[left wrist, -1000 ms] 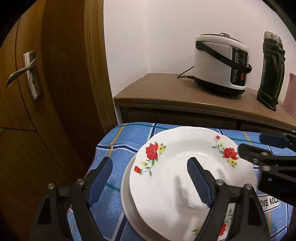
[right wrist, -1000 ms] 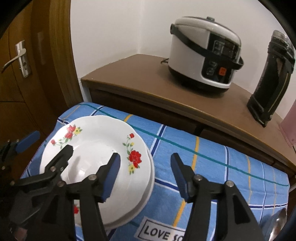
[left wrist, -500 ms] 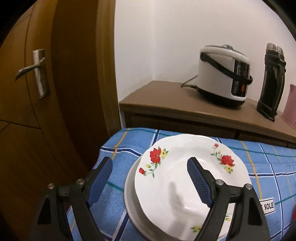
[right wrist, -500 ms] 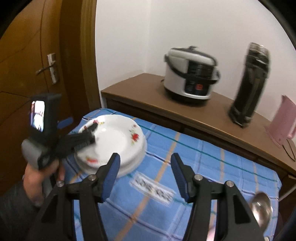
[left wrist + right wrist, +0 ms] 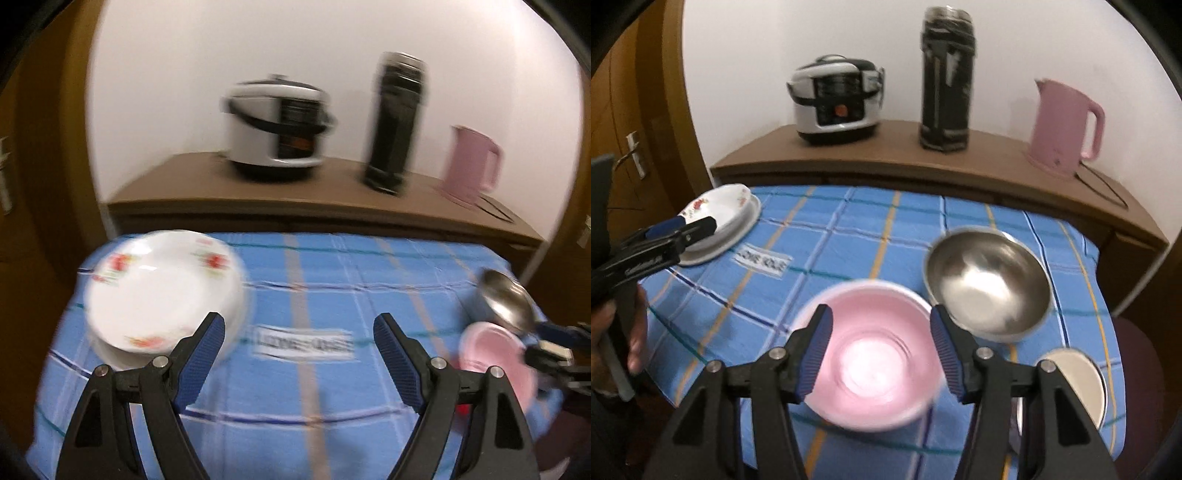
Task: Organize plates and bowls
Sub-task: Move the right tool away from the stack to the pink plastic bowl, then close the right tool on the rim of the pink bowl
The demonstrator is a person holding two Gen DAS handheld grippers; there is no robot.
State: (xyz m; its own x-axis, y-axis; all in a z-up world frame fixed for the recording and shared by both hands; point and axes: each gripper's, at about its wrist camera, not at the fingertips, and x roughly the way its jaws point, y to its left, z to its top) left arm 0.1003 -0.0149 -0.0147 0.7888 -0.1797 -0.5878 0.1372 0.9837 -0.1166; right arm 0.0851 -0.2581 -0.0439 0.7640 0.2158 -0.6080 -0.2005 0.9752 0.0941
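Flowered plates (image 5: pixel 162 291) sit stacked at ten o'clock on the blue checked tablecloth (image 5: pixel 314 376) in the left wrist view; half a second ago the left gripper (image 5: pixel 299 354) hovered over them, and now it hangs spread and empty over bare cloth. In the right wrist view, the right gripper (image 5: pixel 881 350) has swung from the plates to the pink bowl (image 5: pixel 871 362); its jaws are closing above it, gripping nothing. The steel bowl (image 5: pixel 988 282) waits at two o'clock. Plates look finished; bowls come next.
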